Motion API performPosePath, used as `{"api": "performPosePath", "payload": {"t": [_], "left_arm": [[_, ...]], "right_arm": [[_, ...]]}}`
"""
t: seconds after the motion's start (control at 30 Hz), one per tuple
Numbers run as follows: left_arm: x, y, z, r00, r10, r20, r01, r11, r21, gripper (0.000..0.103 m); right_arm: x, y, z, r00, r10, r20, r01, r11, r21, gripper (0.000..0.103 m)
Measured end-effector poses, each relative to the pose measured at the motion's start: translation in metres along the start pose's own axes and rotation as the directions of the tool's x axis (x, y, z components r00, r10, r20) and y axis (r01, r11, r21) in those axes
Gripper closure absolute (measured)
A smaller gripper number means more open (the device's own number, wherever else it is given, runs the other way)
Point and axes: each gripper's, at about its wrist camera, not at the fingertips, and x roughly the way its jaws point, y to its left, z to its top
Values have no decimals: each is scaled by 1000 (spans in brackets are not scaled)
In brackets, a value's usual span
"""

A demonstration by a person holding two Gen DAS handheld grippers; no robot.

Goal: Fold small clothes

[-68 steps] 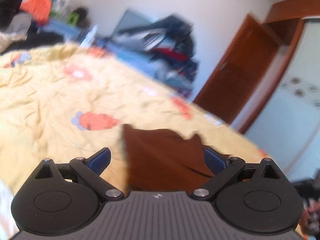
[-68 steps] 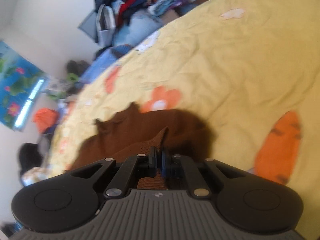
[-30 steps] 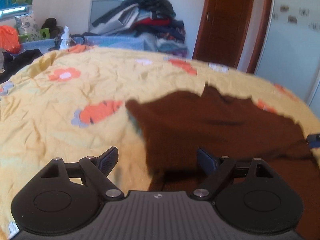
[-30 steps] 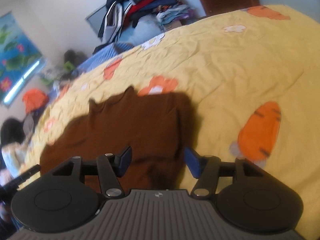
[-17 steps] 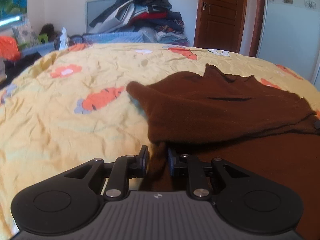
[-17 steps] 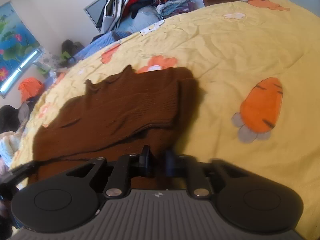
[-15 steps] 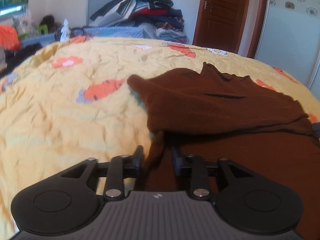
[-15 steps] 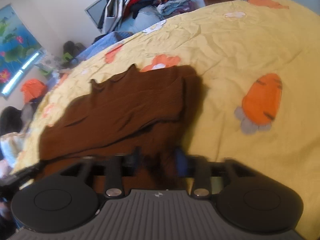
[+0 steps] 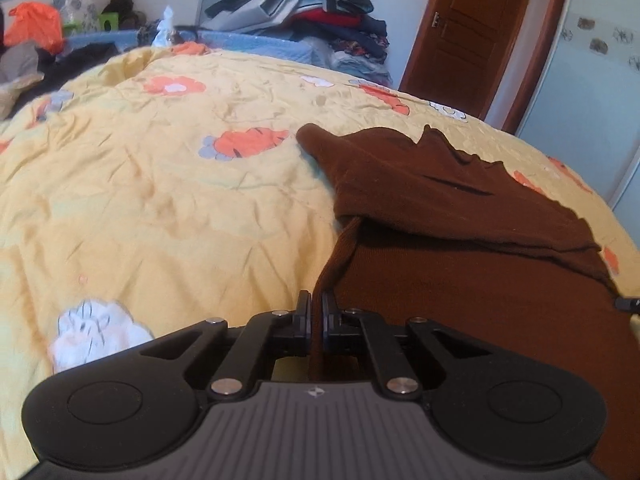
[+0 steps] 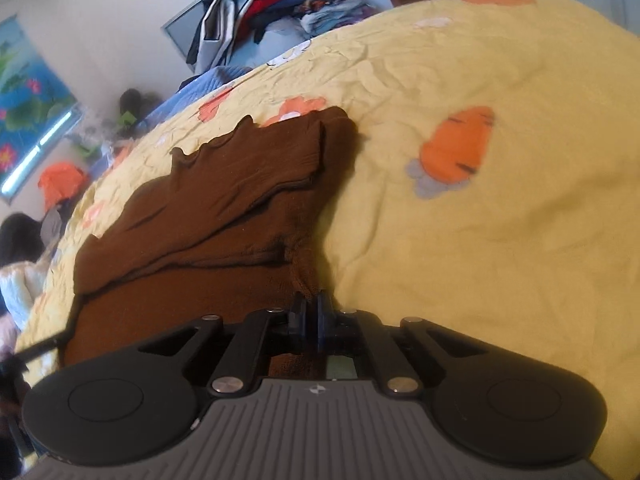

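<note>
A small brown knit garment lies on the yellow bedspread, its sleeves folded in over the body. My left gripper is shut on the near left edge of the garment, with a strip of brown cloth pinched between its pads. From the other side, the brown garment spreads left and away, and my right gripper is shut on its near right edge. The tip of the other gripper shows at the right of the left wrist view.
The yellow bedspread carries orange carrot and flower prints. A heap of clothes is stacked against the far wall beside a brown door. An orange bag and a person are at the left.
Both grippers came down to the garment's near edge and shut on it, one at each corner. Before that, the right gripper let go of the sleeve it had laid across.
</note>
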Motion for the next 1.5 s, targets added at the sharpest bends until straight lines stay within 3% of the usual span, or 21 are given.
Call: {"api": "performPosePath", "payload": {"t": [0.1,0.13,0.17,0.2,0.33,0.4,0.47,0.5,0.53,0.57,0.63,0.77,0.87,0.97,1.0,1.07,1.2,1.27,1.3,1.33,1.5], "left_arm": [[-20,8,-11,994,-102,-46,97,990,-100,81],[-27,12,-18,989,-137,-60,127,981,-147,56],[-34,17,-27,982,-178,-62,163,968,-191,31],[-43,22,-35,975,-219,-43,204,953,-225,25],[-59,41,-64,934,-358,-5,324,851,-413,21],[-58,47,-72,907,-420,11,372,791,-486,22],[-57,45,-72,907,-421,9,373,794,-479,29],[-56,42,-69,915,-403,-11,353,815,-459,43],[-51,39,-66,926,-373,-68,310,847,-431,83],[-45,36,-66,934,-337,-116,265,873,-409,99],[-44,37,-62,935,-333,-121,261,879,-398,100],[-62,27,-57,954,-257,-155,213,943,-257,100],[-64,37,-69,952,-276,-135,234,936,-264,99],[-67,48,-78,929,-345,-134,268,877,-400,90],[-68,50,-82,910,-388,-143,292,847,-444,84],[-76,49,-94,876,-467,-120,356,794,-494,51],[-90,33,-107,875,-473,-103,383,806,-452,43],[-91,29,-108,883,-461,-88,376,807,-455,48],[-90,27,-107,890,-444,-102,357,819,-450,60],[-87,24,-106,896,-421,-142,326,839,-436,98],[-109,20,-96,906,-396,-148,324,875,-360,100]], "right_arm": [[-14,12,-12,999,41,-27,-41,999,19,45],[-21,14,-18,997,67,-28,-66,998,25,29],[-29,15,-25,995,92,-30,-91,995,32,26],[-36,14,-32,993,111,-43,-110,993,44,28],[-55,-6,-63,961,264,-80,-243,948,205,28],[-57,-14,-77,930,355,-100,-314,904,291,28],[-59,-14,-86,914,391,-106,-344,887,309,28],[-60,-12,-88,912,395,-109,-347,886,307,30],[-61,-10,-91,913,392,-113,-344,889,302,36],[-61,-7,-92,917,380,-117,-333,895,298,44],[-56,-6,-94,924,347,-159,-293,911,290,89],[-67,-11,-100,949,284,-135,-243,934,261,91],[-75,-27,-105,955,274,-109,-237,932,273,94],[-74,-34,-113,944,318,-87,-272,900,342,78],[-77,-32,-116,934,347,-90,-294,884,363,58],[-85,-25,-124,911,406,-77,-352,860,369,34],[-88,7,-144,883,431,-186,-367,881,298,32],[-88,17,-149,875,438,-207,-375,883,282,35],[-87,18,-149,875,437,-209,-373,883,286,49],[-86,18,-148,877,427,-220,-360,888,286,80],[-96,11,-148,892,366,-266,-307,921,238,89]]}}
